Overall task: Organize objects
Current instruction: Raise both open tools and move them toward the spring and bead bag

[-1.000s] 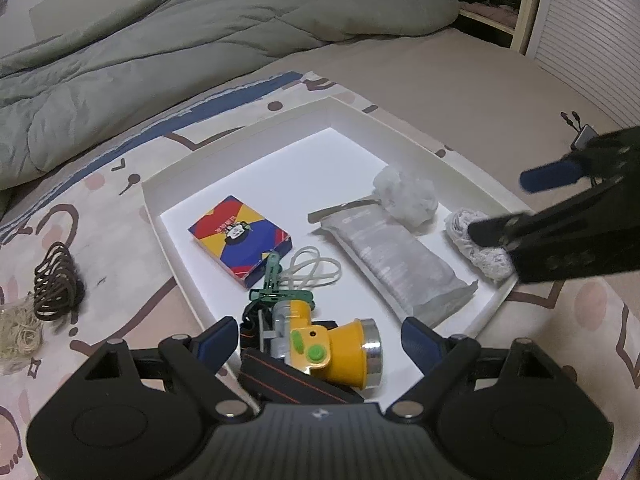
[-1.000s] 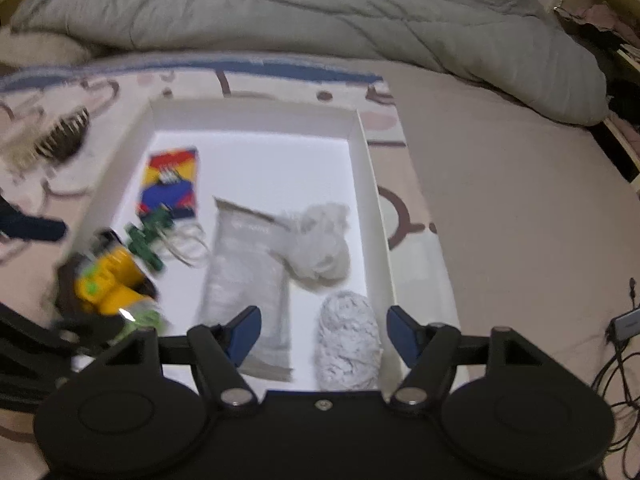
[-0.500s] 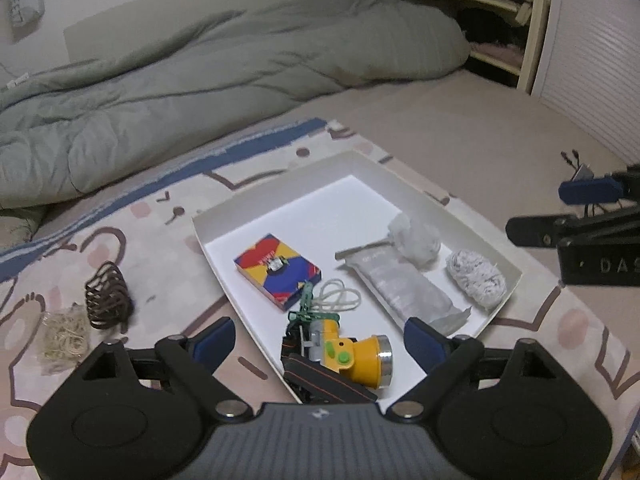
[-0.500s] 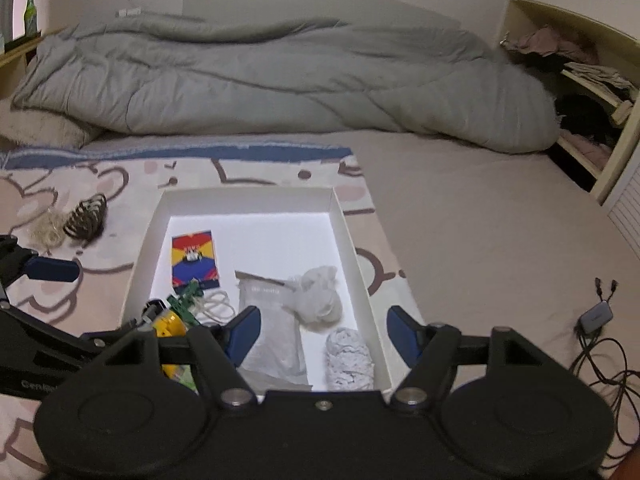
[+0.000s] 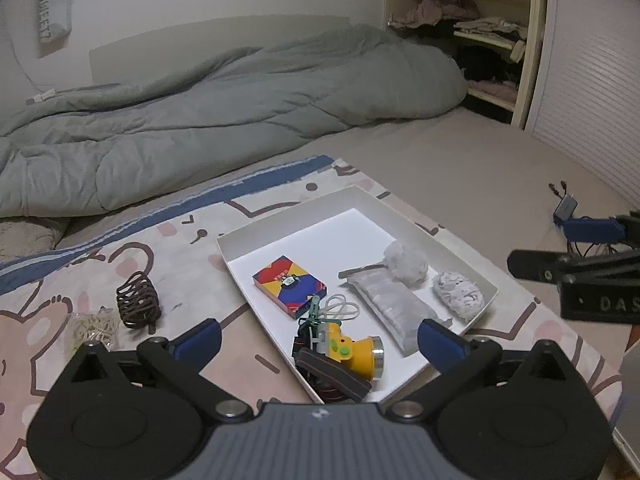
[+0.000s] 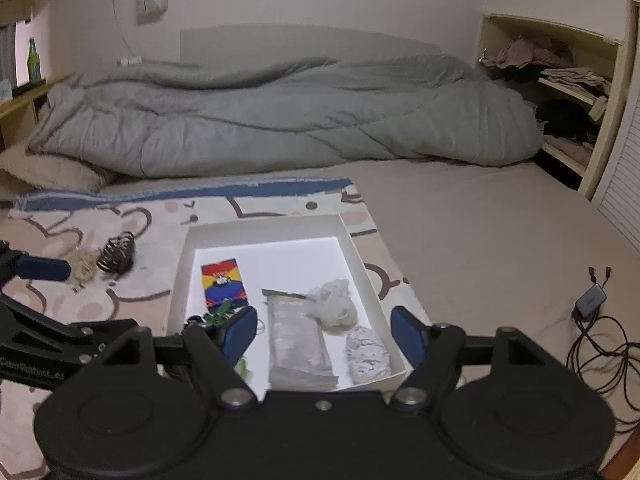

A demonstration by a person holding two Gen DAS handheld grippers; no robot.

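Observation:
A white tray (image 5: 288, 216) (image 6: 264, 230) lies on the patterned blanket. It holds a colourful card box (image 5: 289, 286) (image 6: 222, 282), a yellow headlamp (image 5: 356, 354), a green clip (image 5: 314, 314), a wipes packet (image 5: 390, 300) (image 6: 296, 340), a white puff (image 5: 406, 260) (image 6: 336, 302) and a grey-white scrubber (image 5: 458, 294) (image 6: 368, 354). My left gripper (image 5: 320, 338) hangs above the tray's near end, jaws opening, nothing between them. My right gripper (image 6: 324, 332) hovers over the tray's right side, jaws also opening and empty.
A brown hair claw (image 5: 138, 300) (image 6: 116, 256) and a heap of rubber bands (image 5: 94, 328) (image 6: 82, 264) lie on the blanket left of the tray. A grey duvet (image 5: 240, 112) is piled behind. A charger with cables (image 6: 592, 300) lies to the right, shelves (image 5: 480, 40) beyond.
Both grippers have risen and drawn back from the tray, so it looks smaller and more of the room shows. Both pairs of jaws stand wider than before.

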